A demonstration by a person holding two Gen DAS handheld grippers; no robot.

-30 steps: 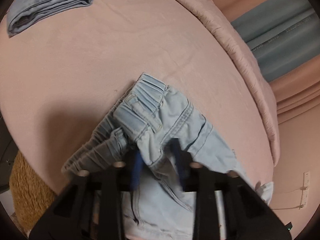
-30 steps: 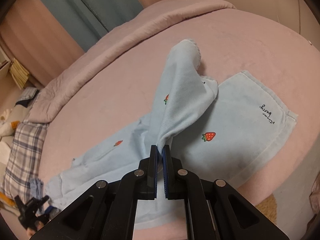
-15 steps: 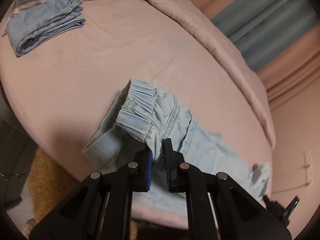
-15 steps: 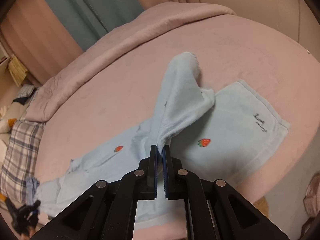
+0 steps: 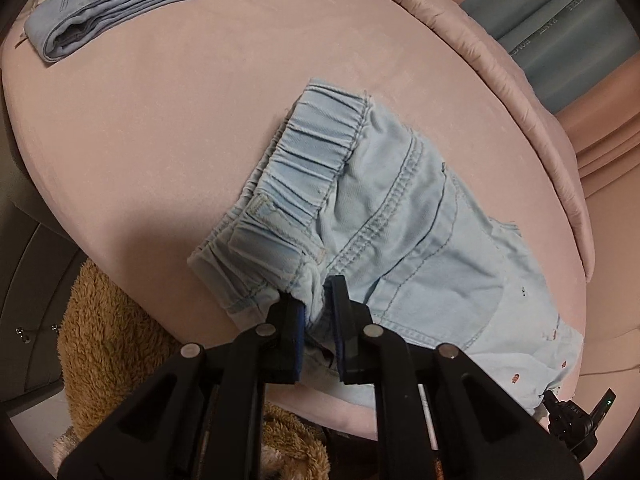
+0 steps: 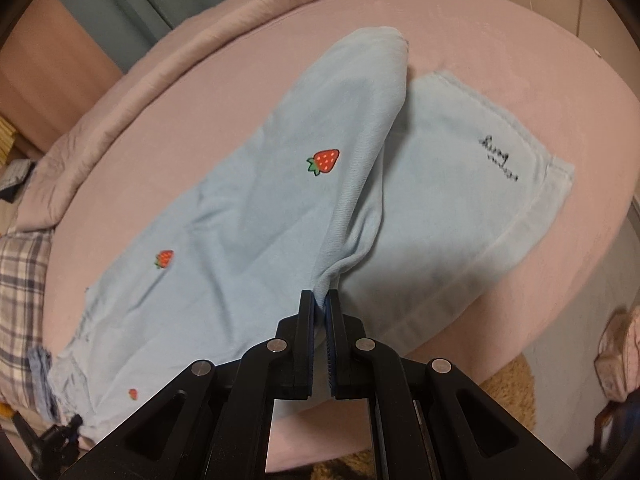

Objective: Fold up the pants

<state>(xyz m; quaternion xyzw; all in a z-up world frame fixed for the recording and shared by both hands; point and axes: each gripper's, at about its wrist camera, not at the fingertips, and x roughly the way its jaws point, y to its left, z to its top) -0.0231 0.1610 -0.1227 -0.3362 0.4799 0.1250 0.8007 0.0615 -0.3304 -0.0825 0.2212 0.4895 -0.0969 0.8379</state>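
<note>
Pale-blue strawberry-print denim pants spread across pink bed. Left tool, jaws just eased slightly apart, pinches elastic waistband corner. Right tool clamped tight on leg fold. Folded blue jeans at 11 o'clock.

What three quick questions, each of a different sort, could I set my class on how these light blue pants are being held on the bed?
1. True or false: the right claw is shut on a pinch of the light blue pants.
2. Multiple choice: the left claw grips the pants at A) a leg hem, B) the elastic waistband end, C) nothing.
3. Fill in: the motifs printed on the pants are red ____.

Key: 1 true. 2 B. 3 strawberries.
</note>
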